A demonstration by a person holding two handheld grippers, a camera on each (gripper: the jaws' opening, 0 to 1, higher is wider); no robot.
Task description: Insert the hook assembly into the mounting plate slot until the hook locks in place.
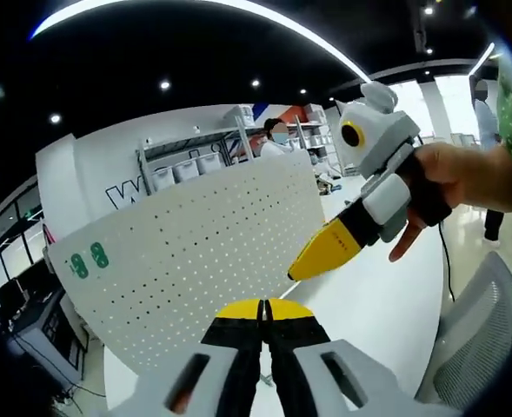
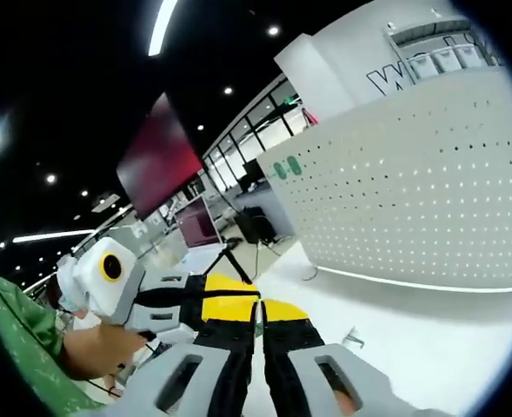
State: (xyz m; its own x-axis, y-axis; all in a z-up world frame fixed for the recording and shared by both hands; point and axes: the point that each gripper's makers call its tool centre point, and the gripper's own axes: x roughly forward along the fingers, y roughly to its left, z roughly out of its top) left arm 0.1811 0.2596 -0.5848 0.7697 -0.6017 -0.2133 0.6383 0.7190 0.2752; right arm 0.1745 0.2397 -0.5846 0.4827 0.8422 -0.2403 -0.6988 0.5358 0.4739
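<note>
In the left gripper view, the left tool (image 1: 262, 306) rises from the bottom with its yellow-tipped jaws pressed together and nothing visible between them. Straight ahead of it stands a white perforated mounting plate (image 1: 195, 243), upright on the white table (image 1: 386, 304), carrying two small green marks (image 1: 89, 259) near its upper left corner. To the right in that view the right tool (image 1: 325, 250) comes in, held by a person's hand (image 1: 464, 178); its yellow tips also look closed and empty, and they point down and leftward toward the plate's lower right edge, near it but not clearly touching. In the right gripper view, the left tool (image 2: 173, 300) shows at the lower left with a green sleeve (image 2: 21, 347) beside it; the right tool (image 2: 260, 317) sits at bottom centre, jaws together, holding nothing I can see. A small clear or metallic item (image 2: 353, 339) lies on the table just right of those jaws; it may be the hook assembly, but it is too small to tell. The plate (image 2: 429, 182) fills the right side, ahead and to the right of the right tool, its long axis running across the view. Judging from this, no hook is yet in hand, so insertion has not begun; the right tool seems nearer that small item and the plate's edge, and would need to open and reach down and right for it first.
</note>
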